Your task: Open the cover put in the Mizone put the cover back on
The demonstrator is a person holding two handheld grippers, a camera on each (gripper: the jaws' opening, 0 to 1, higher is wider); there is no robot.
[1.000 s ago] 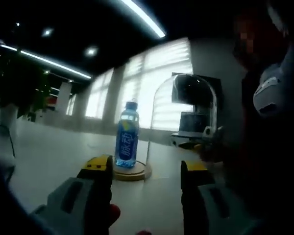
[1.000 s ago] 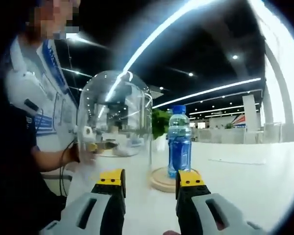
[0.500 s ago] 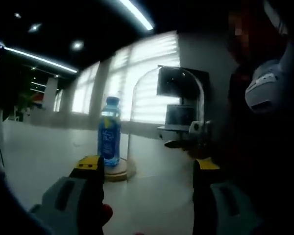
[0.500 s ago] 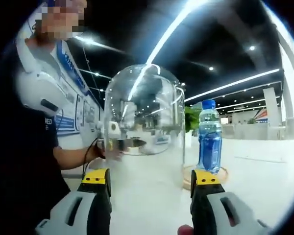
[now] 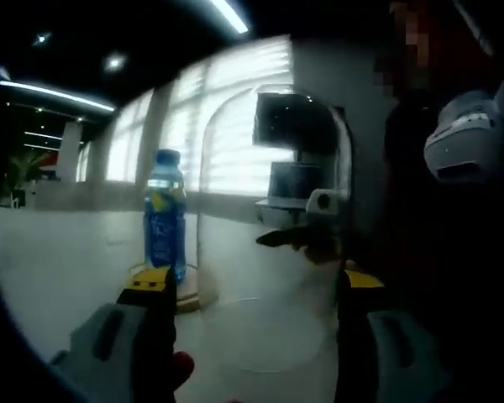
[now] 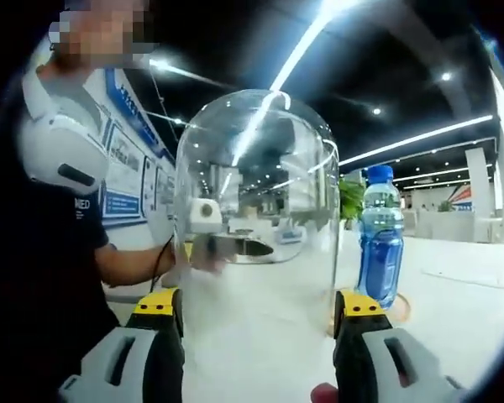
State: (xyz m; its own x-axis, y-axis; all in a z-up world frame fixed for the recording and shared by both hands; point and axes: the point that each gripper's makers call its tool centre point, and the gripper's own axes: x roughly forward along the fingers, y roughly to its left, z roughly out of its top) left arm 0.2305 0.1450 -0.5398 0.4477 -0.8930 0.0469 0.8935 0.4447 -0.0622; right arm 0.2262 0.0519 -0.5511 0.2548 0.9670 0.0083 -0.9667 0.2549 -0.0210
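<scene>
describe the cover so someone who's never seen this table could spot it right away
On the pale table, find the blue Mizone bottle standing on a round wooden base. Beside it, between the right gripper's open jaws, is the cover. It is a tall clear glass dome with a rounded top, the see-through thing there, taller than the bottle.

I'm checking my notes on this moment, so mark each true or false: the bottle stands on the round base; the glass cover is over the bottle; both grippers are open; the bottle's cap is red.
1. The blue bottle stands upright on the round wooden base: true.
2. The glass cover is over the bottle: false, it is beside it.
3. The left gripper and right gripper are open: true.
4. The cap is red: false, blue.
</scene>
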